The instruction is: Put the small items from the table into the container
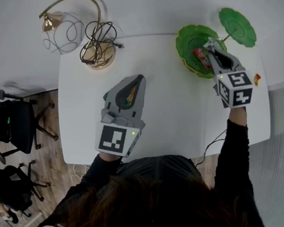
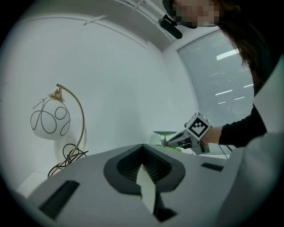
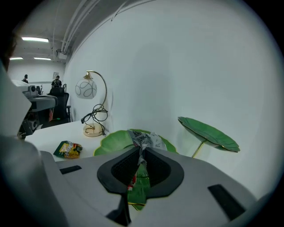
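My right gripper (image 1: 208, 43) is shut on a crumpled silver and red snack packet (image 3: 144, 141) and holds it over the green leaf-shaped bowl (image 1: 188, 39) at the table's far right. The packet's silver end sticks out above the jaws. My left gripper (image 1: 140, 79) hangs level over the middle of the table with its jaws together and nothing in them. Under it a green and yellow snack packet (image 1: 130, 94) lies on the table, also showing in the right gripper view (image 3: 69, 149). From the left gripper view, the right gripper (image 2: 166, 142) is at the bowl.
A second green leaf dish (image 1: 237, 25) on a thin stem stands behind the bowl. A small red and yellow item (image 1: 257, 78) lies near the table's right edge. A brass lamp (image 1: 99, 55) with a coiled black cord stands at the far left corner. Office chairs (image 1: 12, 123) stand on the floor at left.
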The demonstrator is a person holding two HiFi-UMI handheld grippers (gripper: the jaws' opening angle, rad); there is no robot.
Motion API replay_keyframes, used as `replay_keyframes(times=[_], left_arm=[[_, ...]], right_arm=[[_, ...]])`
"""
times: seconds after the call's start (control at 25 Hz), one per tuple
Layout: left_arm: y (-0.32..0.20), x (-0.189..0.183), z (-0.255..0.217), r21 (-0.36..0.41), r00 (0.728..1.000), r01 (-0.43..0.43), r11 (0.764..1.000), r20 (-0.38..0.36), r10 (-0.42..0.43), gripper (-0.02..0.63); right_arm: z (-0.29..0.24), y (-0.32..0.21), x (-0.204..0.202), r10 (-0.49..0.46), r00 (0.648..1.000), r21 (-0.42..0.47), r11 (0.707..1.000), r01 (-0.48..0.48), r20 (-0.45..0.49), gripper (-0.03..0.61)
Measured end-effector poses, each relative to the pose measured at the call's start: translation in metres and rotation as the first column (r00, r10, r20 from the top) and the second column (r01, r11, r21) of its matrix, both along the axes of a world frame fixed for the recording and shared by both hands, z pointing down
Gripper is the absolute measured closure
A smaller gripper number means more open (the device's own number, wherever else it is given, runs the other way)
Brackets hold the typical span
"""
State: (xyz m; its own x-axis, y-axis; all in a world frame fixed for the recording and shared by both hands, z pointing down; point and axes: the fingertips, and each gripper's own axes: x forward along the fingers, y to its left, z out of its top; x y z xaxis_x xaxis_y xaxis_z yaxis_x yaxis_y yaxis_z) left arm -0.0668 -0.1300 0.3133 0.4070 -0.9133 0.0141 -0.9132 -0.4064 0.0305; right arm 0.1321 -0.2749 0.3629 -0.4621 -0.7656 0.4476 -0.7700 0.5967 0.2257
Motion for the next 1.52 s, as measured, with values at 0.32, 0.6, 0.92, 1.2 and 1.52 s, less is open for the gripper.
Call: replay_keyframes(times=[0.32, 0.6, 0.92, 1.2, 1.52], left_arm=[[-0.003, -0.004, 0.003, -0.008, 1.0, 0.012, 1.0, -0.003, -0.012, 0.612], [-0.003, -0.004, 0.001, -0.005, 1.0, 0.018, 1.0, -0.007, -0.018, 0.612], [-0.002, -0.006, 0.0, -0.003, 1.0, 0.02, 1.0, -0.008, -0.02, 0.612], [-0.001, -0.005, -0.002, 0.003, 1.0, 0.017, 1.0, -0.007, -0.017, 0.612], [0.003, 0.002, -0.006, 0.012, 1.0, 0.002, 1.0, -0.002, -0.002, 0.612]], right_arm=[[0.019, -0.011, 0.01, 0.024, 0.999, -0.046, 0.999, -0.026, -0.048, 0.526], [0.018, -0.01, 0.008, 0.015, 0.999, -0.063, 0.998, -0.017, -0.04, 0.505], [0.019, -0.008, 0.004, 0.001, 0.999, -0.066, 0.998, -0.004, -0.043, 0.476], [0.003, -0.003, 0.002, 0.013, 1.0, -0.026, 1.0, -0.013, 0.003, 0.46], [-0.03, 0.017, -0.007, 0.026, 0.983, 0.026, 0.999, -0.031, 0.18, 0.462]])
